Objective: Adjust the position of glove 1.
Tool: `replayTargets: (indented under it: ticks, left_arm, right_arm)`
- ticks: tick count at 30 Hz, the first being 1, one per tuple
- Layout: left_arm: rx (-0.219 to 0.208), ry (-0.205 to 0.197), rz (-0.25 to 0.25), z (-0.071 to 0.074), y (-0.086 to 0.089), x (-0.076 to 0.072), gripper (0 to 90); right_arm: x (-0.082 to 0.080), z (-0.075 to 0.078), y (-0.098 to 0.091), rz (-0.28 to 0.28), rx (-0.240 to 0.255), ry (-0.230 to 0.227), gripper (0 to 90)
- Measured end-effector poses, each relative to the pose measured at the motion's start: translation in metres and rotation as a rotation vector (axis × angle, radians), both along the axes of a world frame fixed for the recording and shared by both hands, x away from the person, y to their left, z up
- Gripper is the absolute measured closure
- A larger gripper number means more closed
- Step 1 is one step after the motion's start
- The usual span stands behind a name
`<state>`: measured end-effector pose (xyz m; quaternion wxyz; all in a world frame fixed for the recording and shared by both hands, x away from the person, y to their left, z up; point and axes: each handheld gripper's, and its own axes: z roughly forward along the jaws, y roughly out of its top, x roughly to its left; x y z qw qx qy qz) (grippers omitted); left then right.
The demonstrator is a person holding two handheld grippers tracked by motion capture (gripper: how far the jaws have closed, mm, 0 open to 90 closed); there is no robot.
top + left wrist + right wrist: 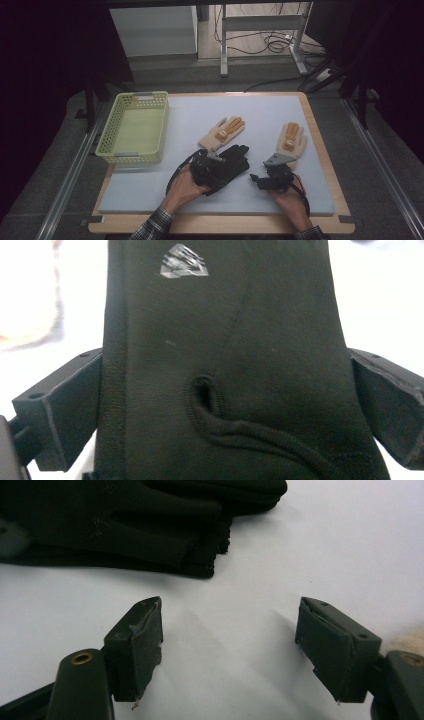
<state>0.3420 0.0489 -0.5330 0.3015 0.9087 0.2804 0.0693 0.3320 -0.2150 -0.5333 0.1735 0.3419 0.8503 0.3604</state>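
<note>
A pair of black gloves (235, 157) lies stacked in the middle of the white mat (200, 107). My left gripper (216, 162) is down over the cuff end. In the left gripper view its jaws stand wide apart on either side of the black glove (225, 315), so my left gripper (225, 357) is open around the fabric. My right gripper (255, 178) hovers just right of the black gloves. In its own view my right gripper (230, 605) is open over bare mat, with the black gloves (125, 520) ahead and to the left.
A yellow-green plastic basket (131, 156) sits at the mat's left edge. Two tan gloves with orange fingers lie palm-up, one (222, 132) just behind the black gloves, the other (292, 140) behind my right gripper. The wooden table edge (325, 150) borders the mat.
</note>
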Motion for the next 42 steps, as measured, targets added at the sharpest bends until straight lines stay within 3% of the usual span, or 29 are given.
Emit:
replayTargets:
  ticks: [2,4,7,9,12,14,17,22,28,34,42]
  left_arm:
    - [0.020,-0.012,0.003,0.000,-0.004,-0.002,0.0]
    - [0.011,-0.001,0.023,0.000,-0.004,-0.001,0.0]
    - [0.011,0.000,0.049,0.003,-0.003,-0.001,6.7]
    - [0.008,0.001,0.056,0.006,0.000,-0.001,16.0]
    - [0.007,-0.008,0.060,0.010,0.004,-0.002,41.3]
    - [0.000,-0.003,0.059,0.012,0.005,-0.002,52.8]
    - [-0.020,-0.006,0.045,0.015,0.007,-0.002,63.1]
    - [-0.044,-0.007,0.053,0.022,0.010,-0.002,65.1]
    - [-0.058,-0.047,0.078,0.046,0.018,0.001,64.7]
    - [-0.061,-0.054,0.136,0.066,0.032,0.013,64.3]
    - [-0.054,-0.067,0.212,0.081,0.054,0.024,63.9]
  right_arm:
    - [0.000,0.000,0.000,0.000,0.000,0.001,26.9]
    - [0.000,0.000,0.000,0.000,0.000,0.000,26.9]
    - [0.000,0.000,0.000,0.000,0.000,0.000,26.9]
    - [0.000,0.000,0.000,0.000,-0.001,0.000,26.9]
    - [0.000,0.000,0.000,0.000,-0.001,-0.001,26.9]
    - [0.000,0.000,0.000,0.000,-0.001,-0.001,26.9]
    - [0.000,0.000,0.000,0.000,-0.001,-0.001,26.8]
    - [0.000,0.000,0.000,0.000,0.000,0.000,26.8]
    - [0.000,0.000,0.000,0.001,0.000,-0.001,26.8]
    - [0.000,0.000,0.000,0.000,-0.001,-0.002,26.7]
    - [0.000,0.000,0.000,0.000,-0.001,-0.004,26.6]
